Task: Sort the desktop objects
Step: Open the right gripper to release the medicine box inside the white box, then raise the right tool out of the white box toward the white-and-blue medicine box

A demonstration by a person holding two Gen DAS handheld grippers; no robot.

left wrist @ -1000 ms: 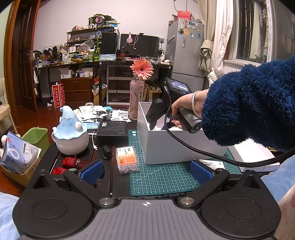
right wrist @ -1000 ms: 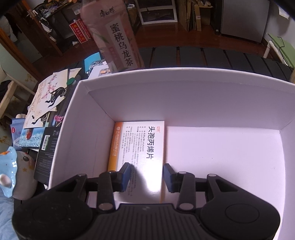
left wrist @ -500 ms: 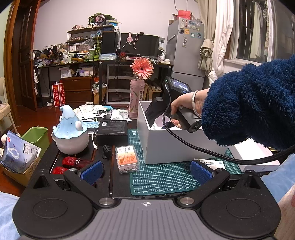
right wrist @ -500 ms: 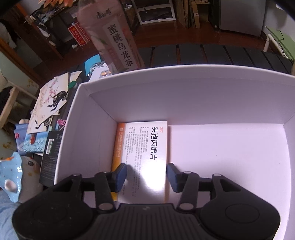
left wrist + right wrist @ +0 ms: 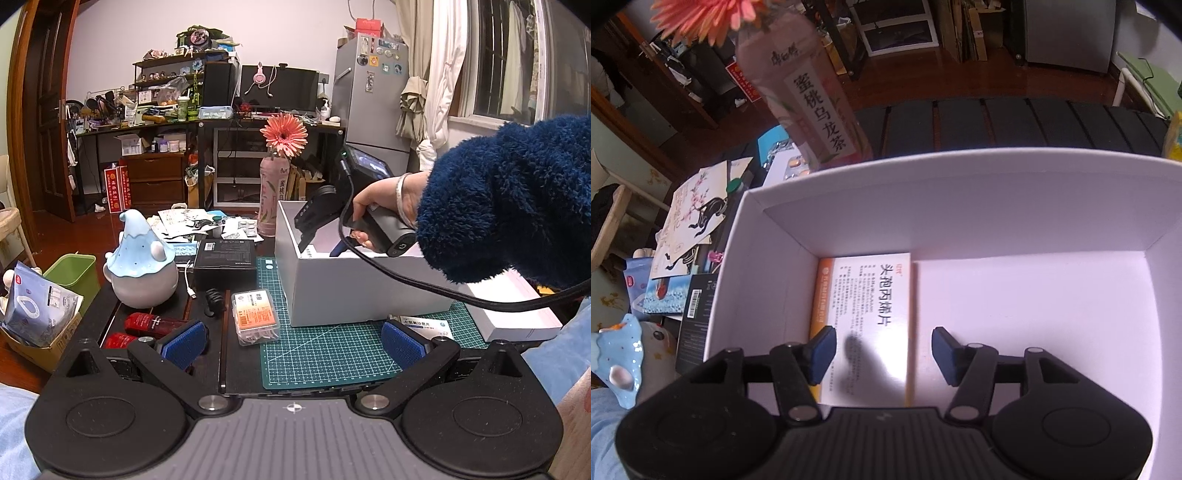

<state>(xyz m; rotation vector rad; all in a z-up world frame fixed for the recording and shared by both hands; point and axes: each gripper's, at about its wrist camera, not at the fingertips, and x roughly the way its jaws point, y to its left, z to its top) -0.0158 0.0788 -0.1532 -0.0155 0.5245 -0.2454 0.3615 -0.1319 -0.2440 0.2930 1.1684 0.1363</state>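
Left wrist view: the left gripper (image 5: 291, 341) hovers low over a green cutting mat (image 5: 332, 354), fingers spread wide and holding nothing. Ahead on the mat stands an open white box (image 5: 351, 288). A hand in a fuzzy blue sleeve (image 5: 509, 206) tilts the right gripper (image 5: 321, 251) down into that box. Still outside it are a clear pill case (image 5: 255, 312) at the mat's left edge, a white medicine carton (image 5: 424, 325) just beside the box, and a black box (image 5: 225, 258) farther back. Right wrist view: the right gripper's jaws are opening, and the pads stand clear of an orange-and-white medicine box (image 5: 864, 317) lying flat on the box floor against its left wall. This looks like the release step. The next move likely calls for lifting out and reaching for another loose item.
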